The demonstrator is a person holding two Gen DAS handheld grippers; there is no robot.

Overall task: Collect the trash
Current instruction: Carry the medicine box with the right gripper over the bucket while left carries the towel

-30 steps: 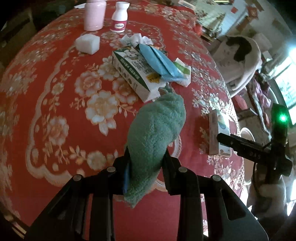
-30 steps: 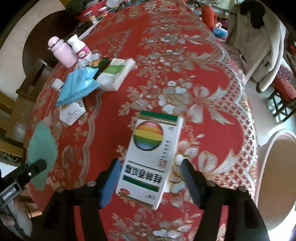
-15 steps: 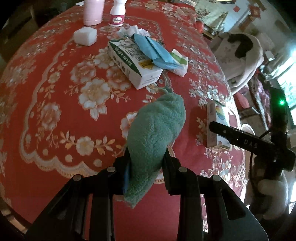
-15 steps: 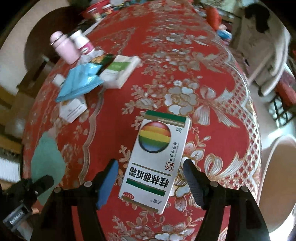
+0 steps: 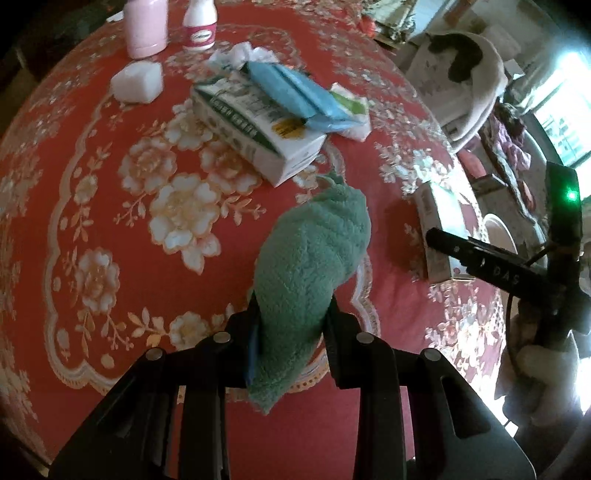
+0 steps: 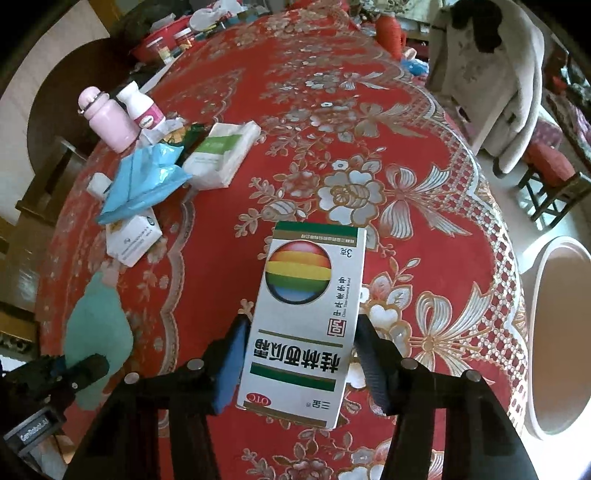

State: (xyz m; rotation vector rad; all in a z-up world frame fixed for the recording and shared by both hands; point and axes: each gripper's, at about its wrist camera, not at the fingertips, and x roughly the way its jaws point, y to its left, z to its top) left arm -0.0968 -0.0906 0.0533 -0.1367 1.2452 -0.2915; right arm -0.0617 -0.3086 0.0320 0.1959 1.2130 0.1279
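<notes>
My left gripper [image 5: 291,328] is shut on a green fluffy cloth [image 5: 310,266] and holds it above the red flowered tablecloth [image 5: 110,221]. My right gripper [image 6: 299,354] has closed its jaws against the sides of a white medicine box with a rainbow ball [image 6: 306,314], which shows edge-on in the left wrist view [image 5: 436,236]. A trash pile lies beyond: a green-and-white carton [image 5: 258,129], a blue plastic wrapper [image 5: 295,96], a tissue pack [image 6: 221,155] and crumpled paper [image 5: 240,55].
A pink bottle [image 5: 146,26], a white bottle with a pink label [image 5: 199,26] and a small white block [image 5: 136,81] stand at the far left. A white bin [image 6: 557,332] sits off the table's right edge. A chair with a coat [image 6: 491,74] is behind.
My right gripper's jaws have closed in from either side onto the medicine box. My left gripper has drifted back a little with the cloth still in it.
</notes>
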